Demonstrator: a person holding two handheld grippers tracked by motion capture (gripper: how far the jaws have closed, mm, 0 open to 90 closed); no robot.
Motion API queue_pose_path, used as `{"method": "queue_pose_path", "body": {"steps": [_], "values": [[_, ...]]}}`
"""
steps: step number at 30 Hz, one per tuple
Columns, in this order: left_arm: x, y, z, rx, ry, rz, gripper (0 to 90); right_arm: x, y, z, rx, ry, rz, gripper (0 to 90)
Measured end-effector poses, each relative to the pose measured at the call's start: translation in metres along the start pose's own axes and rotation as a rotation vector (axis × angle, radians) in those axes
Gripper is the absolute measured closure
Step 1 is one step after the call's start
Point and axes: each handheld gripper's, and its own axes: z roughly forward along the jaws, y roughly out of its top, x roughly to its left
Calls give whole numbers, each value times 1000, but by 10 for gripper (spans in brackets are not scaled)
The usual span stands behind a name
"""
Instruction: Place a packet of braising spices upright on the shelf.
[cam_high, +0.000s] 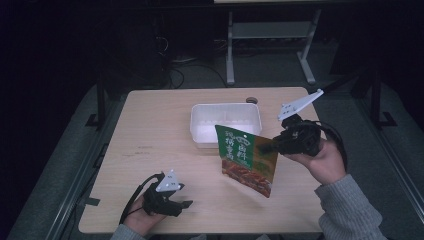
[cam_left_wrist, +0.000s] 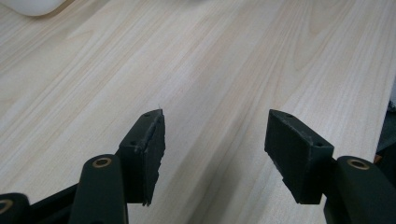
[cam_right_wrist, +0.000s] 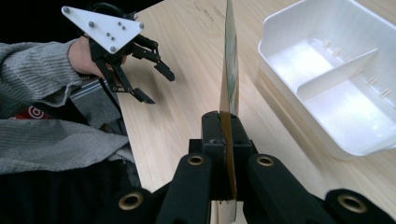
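Observation:
A green and orange food pouch (cam_high: 246, 159) hangs above the table in front of the white tray, and my right gripper (cam_high: 268, 146) is shut on its right edge. In the right gripper view the pouch (cam_right_wrist: 229, 70) stands edge-on, pinched between the two black jaws of the right gripper (cam_right_wrist: 227, 140). My left gripper (cam_high: 186, 204) rests low near the table's front left edge, open, with nothing between its fingers. The left gripper view shows bare wood between the spread jaws of that left gripper (cam_left_wrist: 215, 144). It is also seen across the table as the left gripper (cam_right_wrist: 159, 86), its jaws apart.
A white two-compartment tray (cam_high: 200, 112) stands at the middle back of the wooden table (cam_high: 150, 150), with a divider (cam_right_wrist: 336, 70) inside. A small dark round object (cam_high: 251, 100) lies behind the tray. Dark floor and a metal stand lie beyond the table.

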Motion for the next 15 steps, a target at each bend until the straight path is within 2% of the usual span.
{"method": "queue_pose_path", "body": {"steps": [4, 15], "values": [[0, 0, 0, -1, 0, 1, 369, -1, 7, -2, -1, -8, -8, 900], [1, 0, -2, -8, 4, -2, 364, -9, 21, -5, -21, -21, 16, 900]]}}
